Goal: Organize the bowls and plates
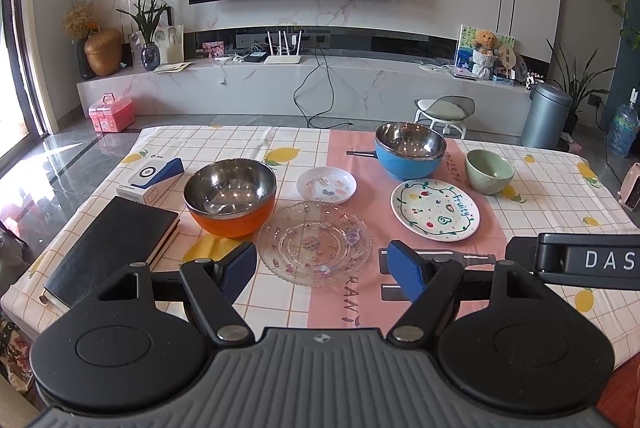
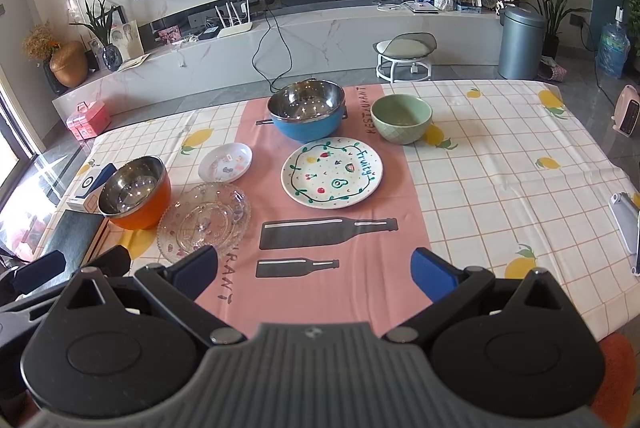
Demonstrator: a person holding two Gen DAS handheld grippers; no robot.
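On the lemon-print checked tablecloth (image 2: 500, 164) sit, apart, an orange steel-lined bowl (image 1: 230, 202), a blue steel-lined bowl (image 2: 306, 120), a clear glass plate (image 1: 314, 242), a white "Fruity" plate (image 2: 332, 172), a pale green bowl (image 2: 401, 118) and a small white dish (image 1: 326, 185), with the left gripper (image 1: 320, 268) and right gripper (image 2: 314, 270) both released, holding nothing.
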